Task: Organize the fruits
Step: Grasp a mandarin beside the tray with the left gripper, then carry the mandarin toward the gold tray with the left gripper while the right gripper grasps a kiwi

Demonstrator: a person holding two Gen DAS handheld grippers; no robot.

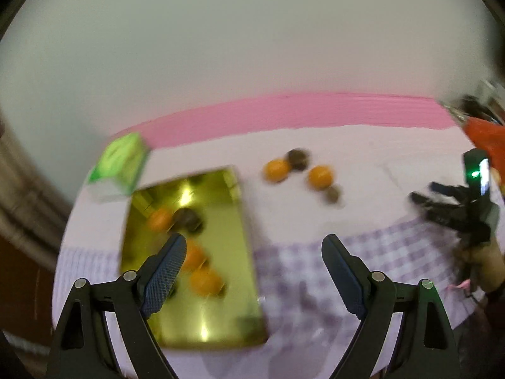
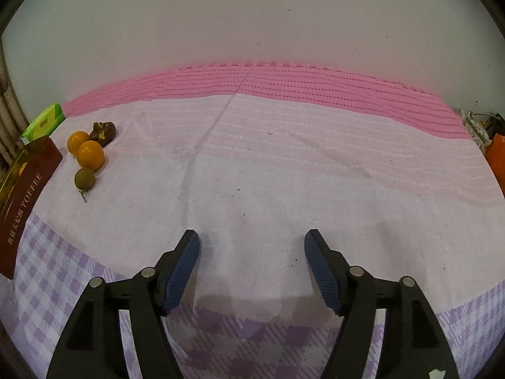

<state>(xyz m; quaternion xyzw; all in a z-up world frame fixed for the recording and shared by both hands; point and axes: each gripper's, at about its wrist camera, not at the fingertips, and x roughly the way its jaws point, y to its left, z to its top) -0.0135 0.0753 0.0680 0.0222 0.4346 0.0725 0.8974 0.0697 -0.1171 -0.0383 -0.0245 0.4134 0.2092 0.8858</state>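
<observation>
Done so far: the gold box [image 1: 192, 252] already holds fruit; about three oranges and a dark brown fruit or two show inside, though blur keeps the count loose
Left to do: four fruits lie on the cloth [image 2: 268, 173] just right of the box: two oranges [image 2: 90, 155] touching each other, a dark brown fruit [image 2: 103, 132] at their far side, a small green-brown fruit [image 2: 84, 179] at their near side
Progress: I judge it roughly half done
Left gripper [image 1: 252, 268]: jaws wide apart, nothing between them, hanging over the box's right edge
Right gripper [image 2: 252, 262]: jaws parted and empty over bare cloth, well to the right of the loose fruit
Edges: the box's dark red wall [image 2: 28, 199] stands between the loose fruit and the box floor, so each piece must be lifted over it; a green packet [image 2: 44, 123] sits at the box's far corner
Open room: the cloth's middle and right are bare; clutter [image 2: 486, 132] only at the far right edge
</observation>
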